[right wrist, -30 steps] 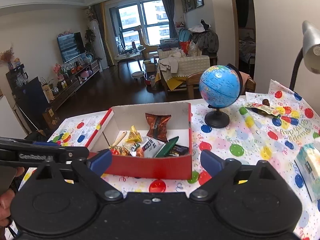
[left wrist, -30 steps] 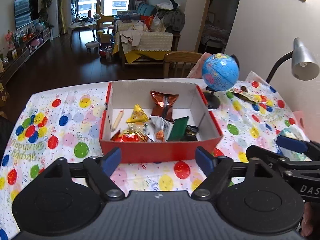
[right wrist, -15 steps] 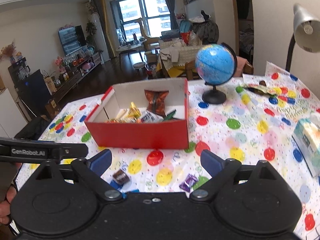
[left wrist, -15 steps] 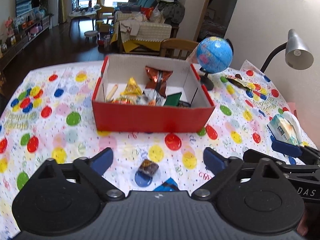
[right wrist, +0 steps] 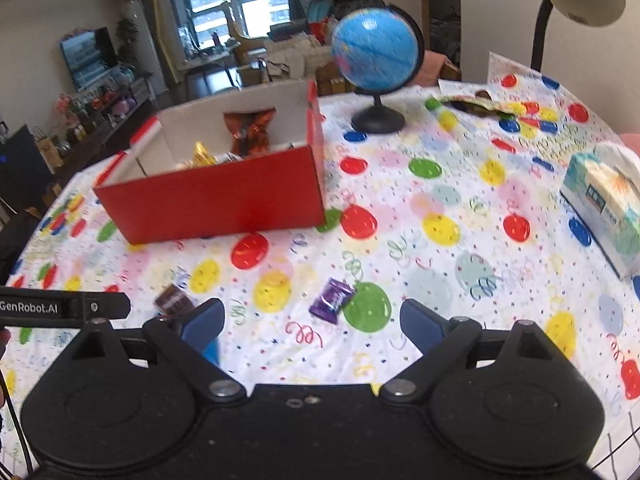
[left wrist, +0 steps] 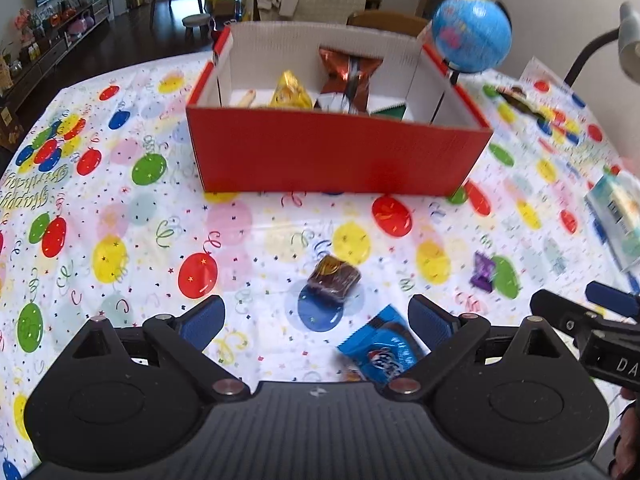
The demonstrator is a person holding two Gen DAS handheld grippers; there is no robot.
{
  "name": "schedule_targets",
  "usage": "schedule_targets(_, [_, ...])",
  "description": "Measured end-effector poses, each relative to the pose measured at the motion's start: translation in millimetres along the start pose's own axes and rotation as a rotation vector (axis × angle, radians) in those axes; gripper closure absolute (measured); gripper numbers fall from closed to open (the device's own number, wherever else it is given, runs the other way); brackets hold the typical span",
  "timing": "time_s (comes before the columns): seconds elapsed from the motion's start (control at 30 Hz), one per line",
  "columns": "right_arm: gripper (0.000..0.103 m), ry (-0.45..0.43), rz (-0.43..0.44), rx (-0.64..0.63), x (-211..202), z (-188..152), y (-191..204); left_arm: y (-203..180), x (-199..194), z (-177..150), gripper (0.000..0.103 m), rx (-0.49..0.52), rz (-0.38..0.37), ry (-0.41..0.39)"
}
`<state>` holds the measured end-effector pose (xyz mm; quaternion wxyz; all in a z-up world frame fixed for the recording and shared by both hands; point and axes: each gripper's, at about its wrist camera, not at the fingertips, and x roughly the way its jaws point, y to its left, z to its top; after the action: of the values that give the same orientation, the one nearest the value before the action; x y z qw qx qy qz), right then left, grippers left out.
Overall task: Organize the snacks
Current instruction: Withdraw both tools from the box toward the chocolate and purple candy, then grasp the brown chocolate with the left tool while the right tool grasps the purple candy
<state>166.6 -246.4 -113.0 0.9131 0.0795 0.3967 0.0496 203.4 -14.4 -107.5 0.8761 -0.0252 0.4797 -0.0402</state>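
both grippers have drawn back from the red box (left wrist: 340, 156) over the last second, and loose snacks on the near cloth have come into view that were hidden before. left gripper (left wrist: 316, 318): jaws wide apart, nothing held, hovering over the tablecloth (left wrist: 120, 216). between its fingers and slightly far lies a brown wrapped candy (left wrist: 334, 278); a blue packet (left wrist: 384, 354) lies against the right finger. right gripper (right wrist: 312, 320): jaws likewise wide apart and empty, with a purple candy (right wrist: 331, 300) lying just beyond the gap. the box sits farther back, already holding several packets, which suggests it is the collection point and the three loose items remain to be placed. each tool appears lined up on its own item, probably so both can pick without crossing. a globe (right wrist: 376, 52) and a tissue box (right wrist: 604, 204) stand to the right, well apart from the work.
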Motion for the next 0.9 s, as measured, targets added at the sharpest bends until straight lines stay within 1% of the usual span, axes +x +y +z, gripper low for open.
schedule_targets(0.2, [0.012, 0.043, -0.045, 0.026, 27.6, -4.4, 2.1, 1.7, 27.6, 1.9, 0.004, 0.034, 0.031, 0.031])
schedule_targets(0.33, [0.014, 0.065, -0.063, 0.047, 42.6, -1.8, 3.3, 2.7, 39.7, 7.1, 0.004, 0.048, 0.036, 0.039])
schedule_targets(0.47, [0.019, 0.085, -0.082, 0.066, 56.1, 1.5, 4.5, 0.7, 50.6, 11.6, 0.004, 0.079, 0.034, 0.052])
schedule_targets(0.6, [0.024, 0.103, -0.108, 0.079, 69.2, 4.6, 4.7, -1.1, 60.1, 15.4, 0.004, 0.101, 0.015, 0.057])
schedule_targets(0.67, [0.028, 0.112, -0.124, 0.082, 75.2, 5.6, 4.8, -1.4, 63.4, 16.4, 0.005, 0.109, 0.001, 0.054])
schedule_targets(0.7, [0.029, 0.117, -0.131, 0.082, 78.8, 6.5, 5.1, -1.9, 65.1, 17.0, 0.005, 0.113, -0.001, 0.053])
schedule_targets(0.8, [0.037, 0.13, -0.146, 0.084, 85.7, 7.4, 5.9, -3.1, 68.3, 17.6, 0.005, 0.122, -0.005, 0.044])
schedule_targets(0.87, [0.047, 0.138, -0.155, 0.081, 89.7, 7.7, 6.9, -3.9, 70.2, 17.6, 0.005, 0.128, -0.009, 0.043])
schedule_targets(0.9, [0.049, 0.143, -0.159, 0.078, 91.7, 7.8, 7.5, -4.5, 71.1, 17.4, 0.009, 0.131, -0.008, 0.043])
